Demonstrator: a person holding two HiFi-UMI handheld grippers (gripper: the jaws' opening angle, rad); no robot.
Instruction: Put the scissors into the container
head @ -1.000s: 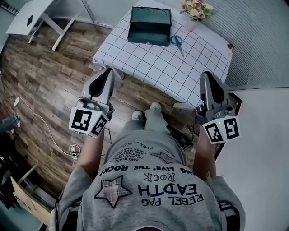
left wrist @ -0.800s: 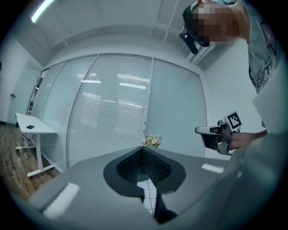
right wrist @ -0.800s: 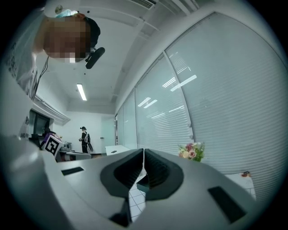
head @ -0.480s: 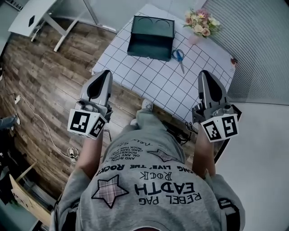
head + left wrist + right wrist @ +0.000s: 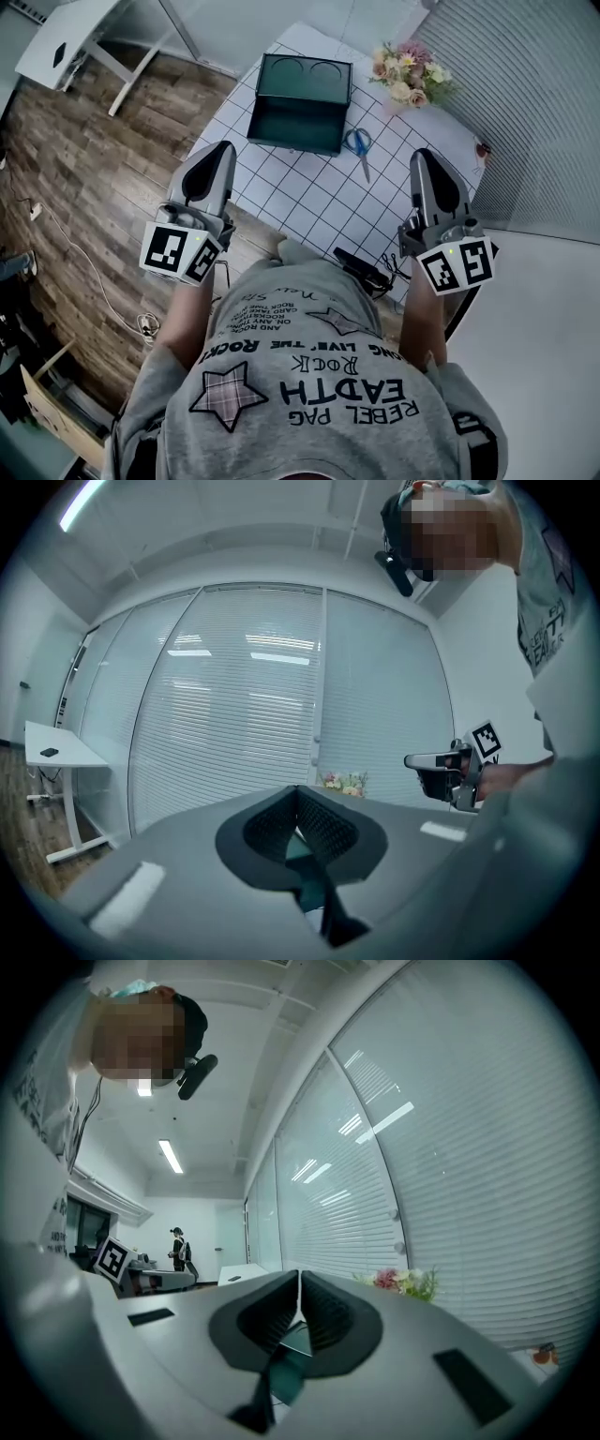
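Note:
Blue-handled scissors [image 5: 357,145] lie on the white checked tablecloth [image 5: 309,192], just right of a dark green open container [image 5: 299,101]. My left gripper [image 5: 217,150] is held near the table's left front corner, jaws together with nothing between them. My right gripper [image 5: 424,157] hangs over the table's right front edge, also shut and empty. Both are well short of the scissors. In the left gripper view the left gripper [image 5: 297,789] points at window blinds; the right gripper [image 5: 299,1276] in its own view likewise.
A vase of flowers [image 5: 406,75] stands at the table's far right corner. A white desk [image 5: 66,42] stands at the far left on wooden floor. Cables [image 5: 141,323] lie on the floor at left. A second person [image 5: 177,1248] stands far off in the right gripper view.
The person has stepped toward the table: it now sits closer and lower in the head view. Both grippers now reach its front edge and stay shut.

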